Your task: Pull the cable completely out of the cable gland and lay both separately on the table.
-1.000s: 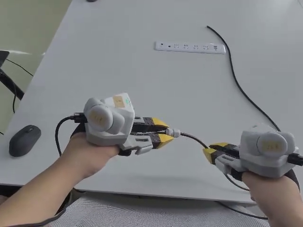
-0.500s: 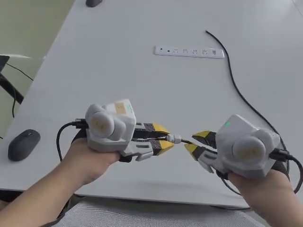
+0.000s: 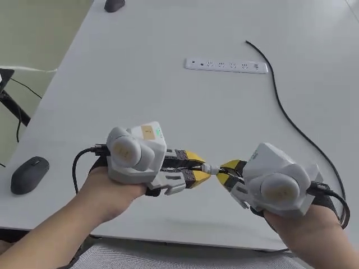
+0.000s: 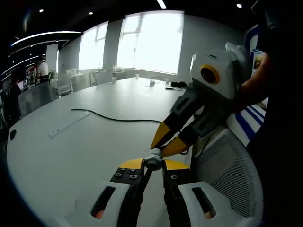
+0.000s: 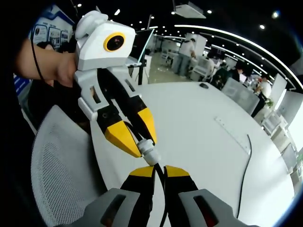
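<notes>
My left gripper (image 3: 201,167) is shut on a small grey cable gland (image 3: 208,168), held just above the white table's (image 3: 168,95) near edge. A thin black cable (image 5: 160,182) comes out of the gland, and my right gripper (image 3: 223,171) is shut on it right beside the gland. The two pairs of yellow tips nearly touch. In the left gripper view the gland (image 4: 153,158) sits between my own tips, with the right gripper (image 4: 170,139) coming in from the right. In the right gripper view the gland (image 5: 149,150) stands just ahead of my tips, under the left gripper (image 5: 130,135).
A white power strip (image 3: 226,65) lies far across the table, with a black cord (image 3: 286,112) running down the right side. One dark mouse (image 3: 29,174) sits at the left edge, another (image 3: 114,5) at the top. A mesh chair seat (image 3: 168,255) is below the table's edge.
My right gripper has moved left along the cable, from well apart to right up against the gland. The left gripper has stayed in place, still holding the gland.
</notes>
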Demonstrator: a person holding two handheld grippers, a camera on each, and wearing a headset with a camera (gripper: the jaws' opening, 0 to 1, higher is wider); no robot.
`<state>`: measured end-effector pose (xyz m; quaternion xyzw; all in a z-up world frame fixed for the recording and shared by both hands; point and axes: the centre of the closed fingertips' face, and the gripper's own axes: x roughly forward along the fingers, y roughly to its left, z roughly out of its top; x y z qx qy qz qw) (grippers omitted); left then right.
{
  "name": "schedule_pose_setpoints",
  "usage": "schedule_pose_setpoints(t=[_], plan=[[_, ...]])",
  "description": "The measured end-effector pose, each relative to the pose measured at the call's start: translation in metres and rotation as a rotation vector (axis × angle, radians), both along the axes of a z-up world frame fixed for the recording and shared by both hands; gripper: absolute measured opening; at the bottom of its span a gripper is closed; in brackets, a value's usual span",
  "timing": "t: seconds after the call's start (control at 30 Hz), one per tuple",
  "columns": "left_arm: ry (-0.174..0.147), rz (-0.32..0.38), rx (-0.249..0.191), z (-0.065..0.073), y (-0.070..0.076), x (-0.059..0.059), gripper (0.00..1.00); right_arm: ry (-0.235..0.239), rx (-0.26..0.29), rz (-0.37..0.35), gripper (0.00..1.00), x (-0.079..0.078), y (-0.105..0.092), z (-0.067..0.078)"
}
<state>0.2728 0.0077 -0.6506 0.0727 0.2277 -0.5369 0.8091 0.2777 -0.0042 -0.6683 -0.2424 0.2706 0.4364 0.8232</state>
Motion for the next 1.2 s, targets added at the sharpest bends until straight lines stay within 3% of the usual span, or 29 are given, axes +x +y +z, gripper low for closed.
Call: schedule_pose_setpoints(t=[0.37,0.73,1.2], plan=[[-0.004,0.000,-0.001,0.000,-0.001,0.000,0.15,0.033,0.050,-0.059,0.01,0.002,-0.006,-0.002],[-0.009,0.021,-0.011,0.004,0.002,0.005,0.15,0.110,0.116,-0.184,0.01,0.013,-0.029,-0.010],[-0.011,0.023,-0.008,0.004,0.002,0.005,0.15,0.178,0.166,-0.301,0.01,0.015,-0.046,-0.025]])
